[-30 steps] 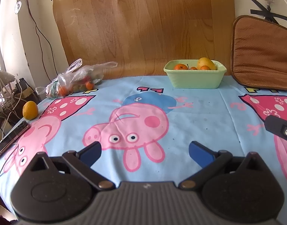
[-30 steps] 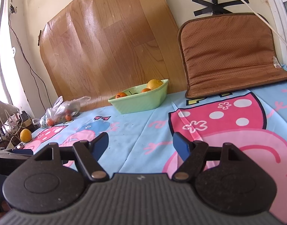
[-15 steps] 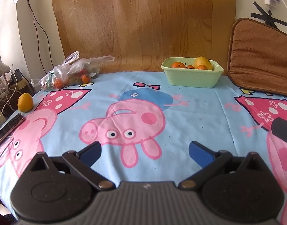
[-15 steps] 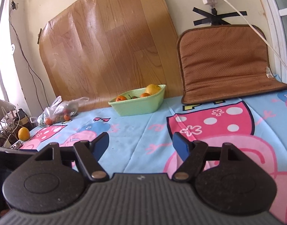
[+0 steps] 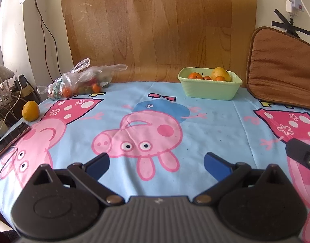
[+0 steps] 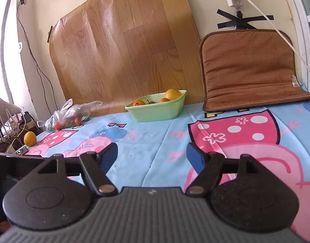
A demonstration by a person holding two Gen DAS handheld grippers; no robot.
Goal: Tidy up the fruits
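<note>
A pale green bowl (image 5: pixel 209 89) at the back of the table holds small oranges and a larger yellow fruit (image 5: pixel 220 73); it also shows in the right wrist view (image 6: pixel 157 112). A clear plastic bag of fruits (image 5: pixel 80 83) lies at the back left, also seen in the right wrist view (image 6: pixel 69 116). A loose yellow-orange fruit (image 5: pixel 30 110) sits at the left edge, seen in the right wrist view too (image 6: pixel 30 138). My left gripper (image 5: pixel 156 163) is open and empty over the cloth. My right gripper (image 6: pixel 152 157) is open and empty.
The table carries a blue cartoon pig cloth (image 5: pixel 215 125). A phone (image 5: pixel 10 139) lies at the left edge beside cables. A brown cushion (image 5: pixel 282 68) leans at the back right. A wooden board (image 5: pixel 159 30) stands against the wall.
Both grippers have drawn back and risen slightly, so the bowl and bag look a little farther off. Both stay open and empty.
</note>
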